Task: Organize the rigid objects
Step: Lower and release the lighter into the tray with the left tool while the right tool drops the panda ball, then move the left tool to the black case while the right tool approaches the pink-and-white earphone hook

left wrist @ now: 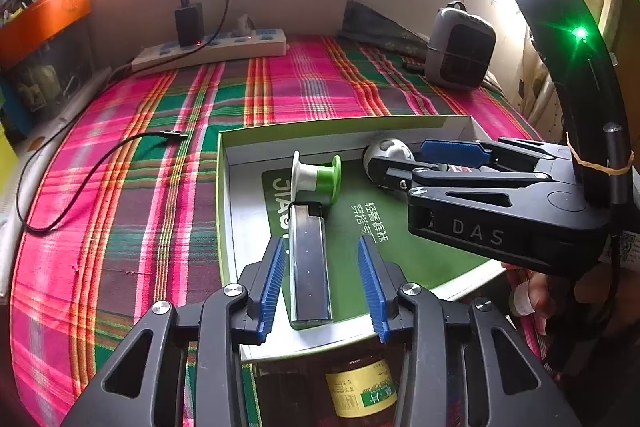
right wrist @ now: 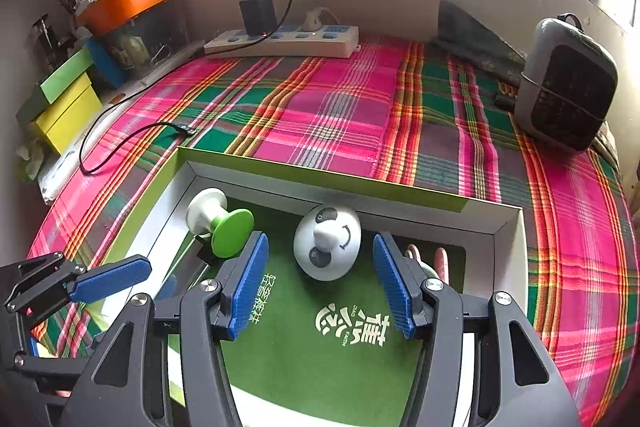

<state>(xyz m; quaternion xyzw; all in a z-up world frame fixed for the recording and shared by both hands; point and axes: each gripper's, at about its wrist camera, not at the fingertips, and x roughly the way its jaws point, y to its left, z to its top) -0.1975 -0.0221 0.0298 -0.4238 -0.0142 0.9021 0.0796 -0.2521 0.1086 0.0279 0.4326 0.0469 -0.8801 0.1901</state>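
A plaid cloth (right wrist: pixel 328 115) is covering the whole surface, and a shallow box (left wrist: pixel 224 187) with a green floor is sitting on its near part, taking the small things being tidied. The left gripper (left wrist: pixel 324 283) is hanging over the box's near left area with its blue pads standing apart on either side of a lighter (left wrist: pixel 310 263); neither pad is pressing on it, so it is holding nothing and the lighter is lying loose on the box floor. The lighter's long axis is running near to far, in line with the fingers, its black cap pointing toward a green and white spool (left wrist: pixel 316 179) just beyond. The right gripper (right wrist: pixel 320 279) is reaching into the far right part of the box, jaws wider apart and empty, with a round panda toy (right wrist: pixel 327 242) sitting just ahead between the pads, touching neither. Judging by this, each hand is nearest its own item, and both items look already placed.
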